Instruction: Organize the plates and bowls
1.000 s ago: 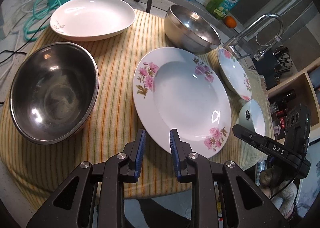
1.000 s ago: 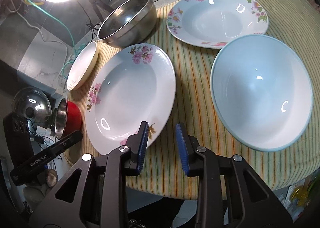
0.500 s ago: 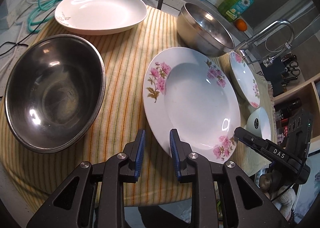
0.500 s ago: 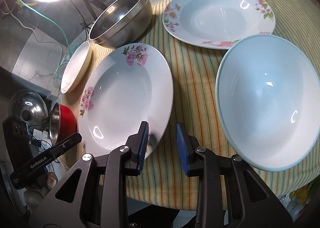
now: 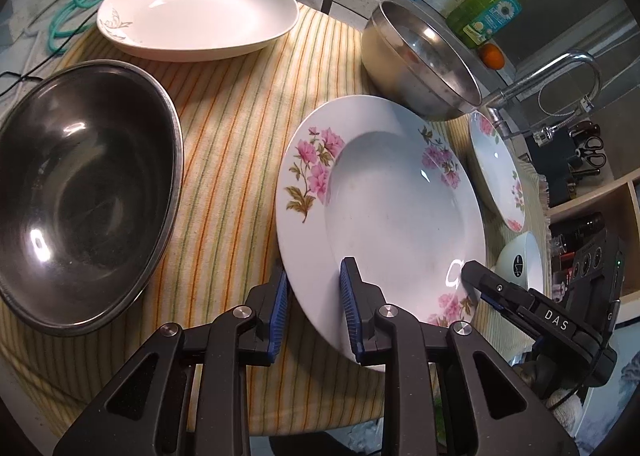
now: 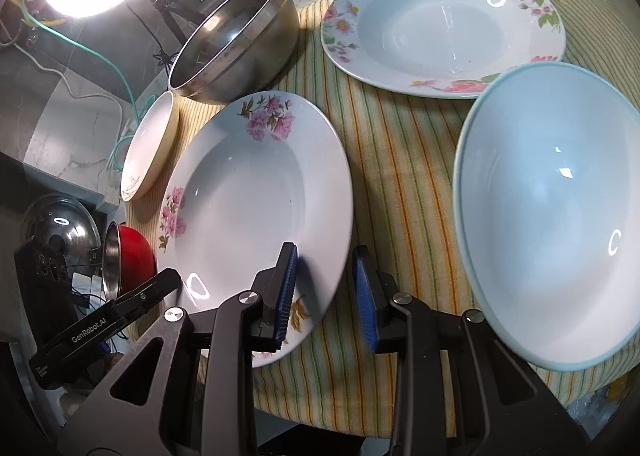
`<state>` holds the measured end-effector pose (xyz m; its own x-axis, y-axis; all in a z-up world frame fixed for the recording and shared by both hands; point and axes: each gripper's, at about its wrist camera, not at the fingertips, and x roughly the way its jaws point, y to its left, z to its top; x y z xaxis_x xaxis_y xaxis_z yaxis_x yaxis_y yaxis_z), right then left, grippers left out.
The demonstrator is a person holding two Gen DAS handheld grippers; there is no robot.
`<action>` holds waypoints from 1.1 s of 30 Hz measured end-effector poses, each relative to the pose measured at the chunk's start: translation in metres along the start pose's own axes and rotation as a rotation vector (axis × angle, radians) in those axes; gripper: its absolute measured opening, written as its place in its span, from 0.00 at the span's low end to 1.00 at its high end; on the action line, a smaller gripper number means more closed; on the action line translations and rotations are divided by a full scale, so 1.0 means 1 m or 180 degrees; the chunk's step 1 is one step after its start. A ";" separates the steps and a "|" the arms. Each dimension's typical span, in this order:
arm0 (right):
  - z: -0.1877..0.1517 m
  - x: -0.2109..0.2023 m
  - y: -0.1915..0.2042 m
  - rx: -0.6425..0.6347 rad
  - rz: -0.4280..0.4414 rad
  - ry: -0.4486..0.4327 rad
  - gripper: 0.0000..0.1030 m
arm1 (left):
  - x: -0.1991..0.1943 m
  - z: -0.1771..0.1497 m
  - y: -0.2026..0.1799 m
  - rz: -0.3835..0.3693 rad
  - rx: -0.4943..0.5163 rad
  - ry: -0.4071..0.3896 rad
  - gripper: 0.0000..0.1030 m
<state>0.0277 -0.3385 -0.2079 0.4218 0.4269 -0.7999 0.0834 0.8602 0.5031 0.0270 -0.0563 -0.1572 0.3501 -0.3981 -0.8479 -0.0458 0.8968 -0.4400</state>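
- Left tongs (image 5: 313,306) and right tongs (image 6: 326,290), jaws slightly apart, each straddle the glossy pink-flowered plate's (image 5: 384,215) rim; grip uncertain.
- Striped woven cloth (image 5: 240,123) covers the worktop.

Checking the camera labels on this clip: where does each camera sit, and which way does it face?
Left wrist: rides the left gripper, looks down over its fingers straddling the pink-flower plate's near rim; the right gripper shows at right.
Right wrist: rides the right gripper, looks down at the same plate from its other side, rim between the fingers; the left gripper shows at left.
Shared: plate, steel bowl, striped cloth.
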 end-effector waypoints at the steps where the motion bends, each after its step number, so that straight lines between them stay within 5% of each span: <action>1: 0.001 0.001 0.001 -0.0001 -0.0001 0.0004 0.29 | 0.000 0.000 0.000 0.0003 0.0000 -0.0005 0.24; 33: -0.007 0.007 0.011 -0.0186 -0.0033 0.0058 0.26 | -0.005 -0.011 -0.004 0.0037 0.0101 -0.0119 0.25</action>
<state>0.0250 -0.3243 -0.2101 0.4046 0.4225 -0.8111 0.0346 0.8792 0.4752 0.0155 -0.0599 -0.1544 0.3844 -0.3808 -0.8410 -0.0204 0.9072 -0.4202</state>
